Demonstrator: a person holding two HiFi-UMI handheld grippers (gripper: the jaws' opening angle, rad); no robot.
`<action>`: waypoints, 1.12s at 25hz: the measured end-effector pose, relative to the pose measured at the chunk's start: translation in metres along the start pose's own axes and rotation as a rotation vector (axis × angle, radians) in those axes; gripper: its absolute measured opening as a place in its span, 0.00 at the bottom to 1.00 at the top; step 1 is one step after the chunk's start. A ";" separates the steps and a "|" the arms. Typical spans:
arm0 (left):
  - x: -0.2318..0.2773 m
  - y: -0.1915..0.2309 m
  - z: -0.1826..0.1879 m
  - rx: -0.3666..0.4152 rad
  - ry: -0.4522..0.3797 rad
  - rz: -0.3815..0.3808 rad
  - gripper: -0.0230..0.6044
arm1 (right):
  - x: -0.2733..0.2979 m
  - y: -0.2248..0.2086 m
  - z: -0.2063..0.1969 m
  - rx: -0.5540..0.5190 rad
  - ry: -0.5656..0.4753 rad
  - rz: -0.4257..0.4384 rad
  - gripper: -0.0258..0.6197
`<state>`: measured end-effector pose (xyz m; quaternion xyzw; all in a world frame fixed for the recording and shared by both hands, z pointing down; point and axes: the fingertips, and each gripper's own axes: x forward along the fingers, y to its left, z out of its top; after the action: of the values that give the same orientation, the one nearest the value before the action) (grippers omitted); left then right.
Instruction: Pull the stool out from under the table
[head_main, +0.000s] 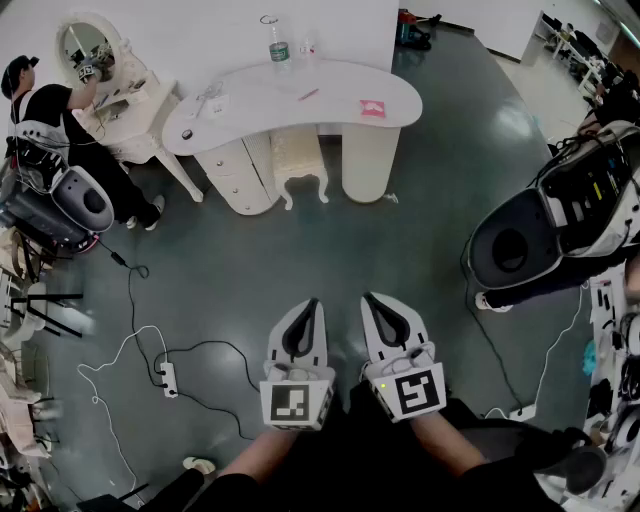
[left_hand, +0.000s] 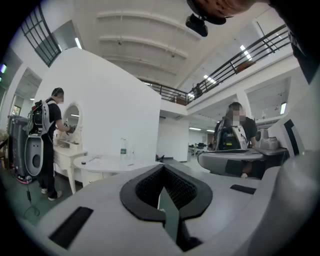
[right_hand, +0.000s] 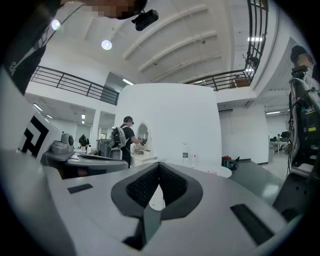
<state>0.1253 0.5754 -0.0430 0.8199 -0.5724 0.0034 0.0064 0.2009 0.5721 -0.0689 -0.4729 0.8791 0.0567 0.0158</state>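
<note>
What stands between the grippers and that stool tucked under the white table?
Nothing visible: only open floor lies between the left gripper, the right gripper and the stool under the table. The cable lies off to the left.

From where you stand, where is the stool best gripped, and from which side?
Probably the stool by its seat's front rim, from this near side: only that edge shows beyond the table, and the drawer unit and pedestal block its sides.
</note>
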 end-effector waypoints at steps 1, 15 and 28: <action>0.001 0.001 0.003 -0.008 -0.004 0.004 0.05 | 0.002 0.001 0.000 0.001 -0.001 0.001 0.05; -0.025 0.064 -0.005 -0.051 0.008 0.094 0.05 | 0.040 0.063 -0.015 0.013 0.045 0.107 0.05; -0.056 0.163 -0.023 -0.059 0.051 0.108 0.05 | 0.107 0.152 -0.027 -0.001 0.089 0.152 0.05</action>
<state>-0.0468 0.5722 -0.0192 0.7871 -0.6152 0.0077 0.0449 0.0159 0.5637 -0.0380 -0.4071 0.9122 0.0372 -0.0280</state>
